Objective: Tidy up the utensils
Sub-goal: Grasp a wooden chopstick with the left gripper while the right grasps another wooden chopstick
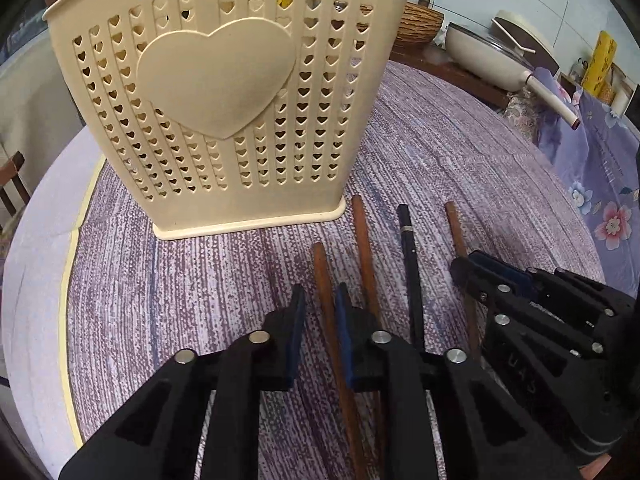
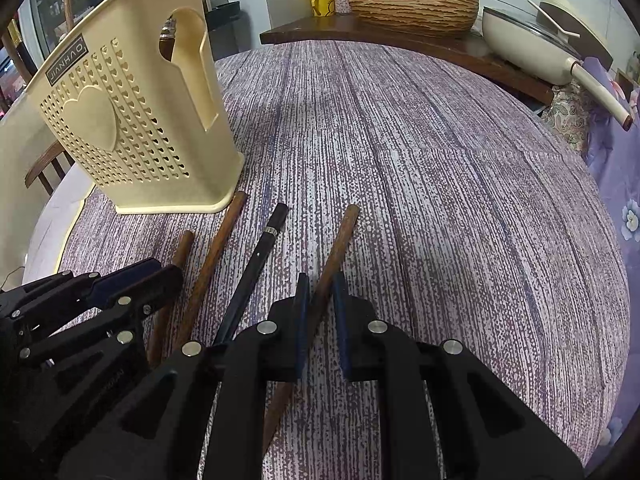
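Tablecloth (image 2: 440, 200) — grippers seemingly clasping chopsticks (image 2: 332, 256).

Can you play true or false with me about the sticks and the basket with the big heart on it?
1. Four chopsticks lie on the table. True: three brown ones and one black chopstick.
2. The cream holder is lying flat on its side. False: it stands upright on the purple tablecloth.
3. The left gripper is closed on the leftmost brown chopstick. True.
4. The right gripper is holding the black chopstick. False: it is closed on the rightmost brown chopstick.
5. The black chopstick has a silver ring near its end. True.
6. The holder's holes are star-shaped. False: they are little hearts.
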